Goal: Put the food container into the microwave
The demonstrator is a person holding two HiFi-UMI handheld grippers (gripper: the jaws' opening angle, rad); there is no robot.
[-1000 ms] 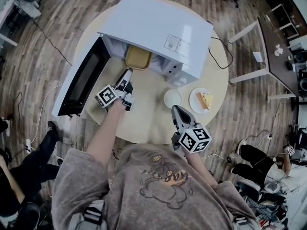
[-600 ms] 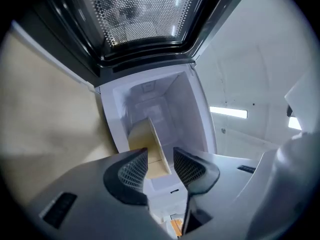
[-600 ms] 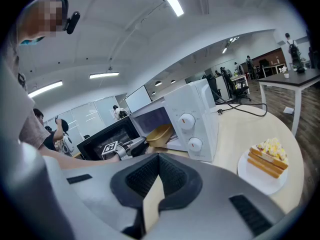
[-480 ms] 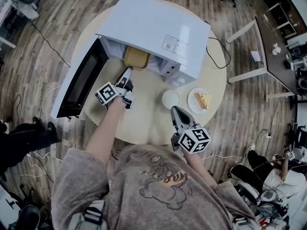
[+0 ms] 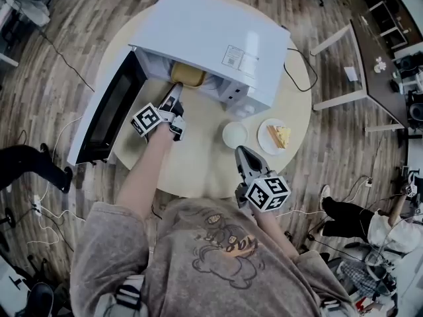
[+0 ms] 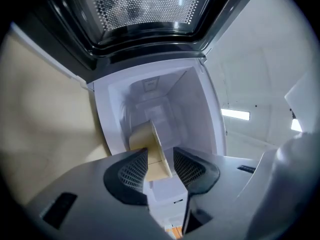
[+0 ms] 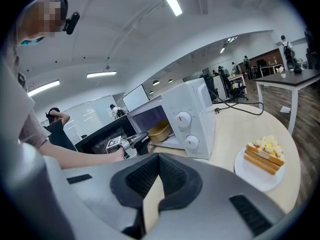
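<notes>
**Container at the mouth of the microwave**

My left gripper (image 5: pixel 175 92) reaches level into the open front of the white microwave (image 5: pixel 205 35), which stands on the round desk (image 5: pixel 198 160) with its door (image 5: pixel 109 107) swung wide to the left. My fingers (image 6: pixel 132 171) on that side pinch the near wall of the yellow food container (image 5: pixel 187 76). The wall stands upright between the pads. The container is partly inside the cavity, its near end at the opening. I cannot make out whether anything is in it.

My right gripper (image 5: pixel 243 154) hangs over the near edge of the desk, tilted downward, well apart from the microwave. Its fingers (image 7: pixel 142 176) are pressed together at the tips with nothing between them.

Just beyond that gripper stands a small white bowl (image 5: pixel 235 136), which looks plain white inside. Just to its right is a white plate (image 5: pixel 264 142) carrying a layered slice of cake (image 5: pixel 283 136) with a yellow topping. Both sit in front of the microwave's dial side, near each other but not touching.
</notes>
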